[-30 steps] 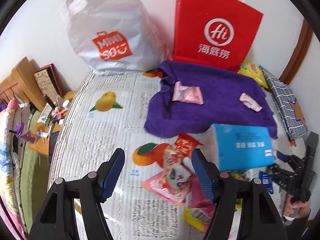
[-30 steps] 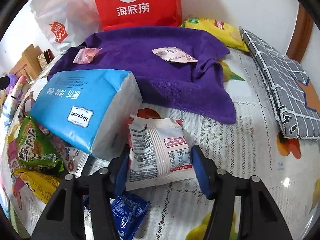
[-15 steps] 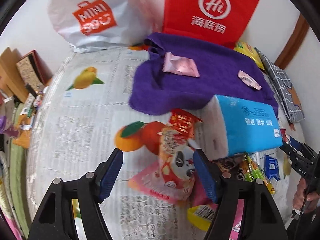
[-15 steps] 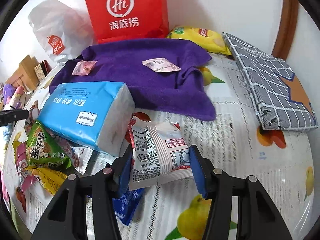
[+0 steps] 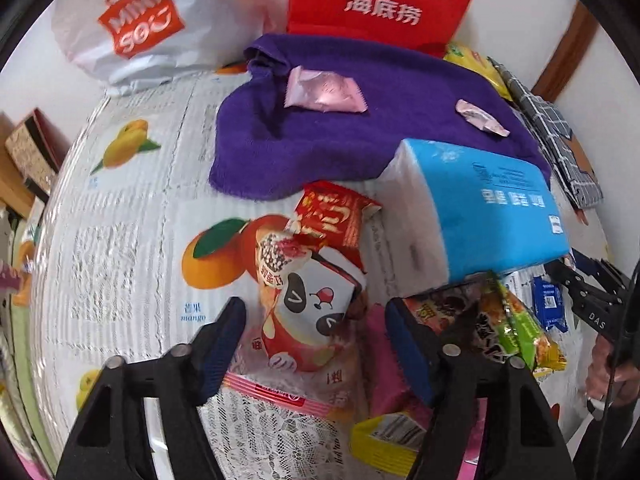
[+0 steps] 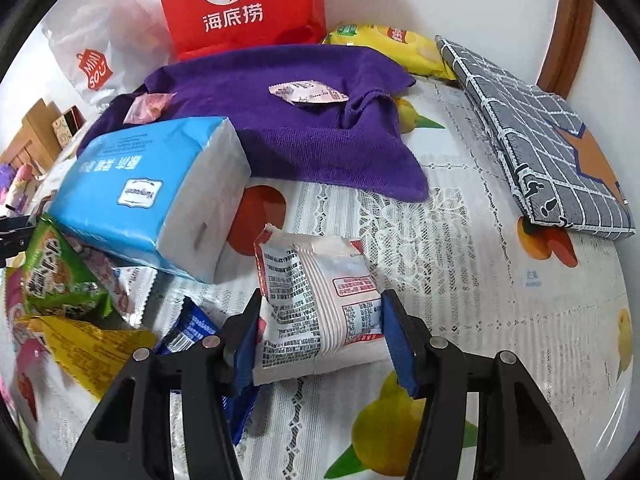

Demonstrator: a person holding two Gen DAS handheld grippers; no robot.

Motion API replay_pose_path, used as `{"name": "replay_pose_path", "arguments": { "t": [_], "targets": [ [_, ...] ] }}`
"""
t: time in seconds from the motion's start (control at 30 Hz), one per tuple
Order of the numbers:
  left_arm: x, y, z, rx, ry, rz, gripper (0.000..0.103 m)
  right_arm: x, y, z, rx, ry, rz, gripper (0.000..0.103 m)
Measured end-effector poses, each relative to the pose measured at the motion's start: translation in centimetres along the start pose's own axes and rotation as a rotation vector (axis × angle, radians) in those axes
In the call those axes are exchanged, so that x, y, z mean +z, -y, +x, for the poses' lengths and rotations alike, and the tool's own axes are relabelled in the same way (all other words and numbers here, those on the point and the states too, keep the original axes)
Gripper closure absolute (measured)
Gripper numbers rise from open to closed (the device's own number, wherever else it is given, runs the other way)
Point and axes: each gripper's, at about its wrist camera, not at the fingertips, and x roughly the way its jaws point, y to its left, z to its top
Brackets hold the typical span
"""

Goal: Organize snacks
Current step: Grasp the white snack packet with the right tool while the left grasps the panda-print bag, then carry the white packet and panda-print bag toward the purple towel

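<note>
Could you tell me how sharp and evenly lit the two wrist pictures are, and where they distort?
Left wrist view: motion-smeared, tablecloth print streaky, panda snack packet soft. Right wrist view: crisper, label text on the white snack packet is resolved. Both: soft daylight, no harsh glare, fisheye bowing toward dark corners.

Counter covered with white lace cloth printed with fruit pictures. Directly on it: purple towel spread toward back; red paper bag and white plastic bag upright at back, against wall; yellow chip bag behind towel; grey checked folded cloth along right edge. Blue tissue pack tilted, propped on snack pile. Loose snack packets heaped in front of towel; small blue sachet flat on cloth just beside pile.
</note>
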Motion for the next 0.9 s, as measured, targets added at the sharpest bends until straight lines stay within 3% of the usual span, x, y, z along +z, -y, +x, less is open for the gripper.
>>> {"name": "replay_pose_path", "arguments": {
  "t": [0.03,0.13,0.5,0.9],
  "targets": [
    [-0.1,-0.2,0.1,-0.012,-0.004,-0.014,0.059,0.0,0.0,-0.1,-0.003,0.004,0.001,0.050],
    [-0.2,-1.0,-0.7,-0.053,0.015,-0.037,0.064,0.0,0.0,-0.6,-0.004,0.009,0.008,0.052],
    [-1.0,-1.1,-7.5,-0.028,0.152,-0.057,0.065,0.6,-0.4,-6.3,0.008,0.101,0.029,0.052],
    [-3.4,2.9,-12.7,-0.094,0.234,-0.017,0.065,-0.7,-2.6,-13.2,0.059,0.191,0.042,0.052]
  ]
}}
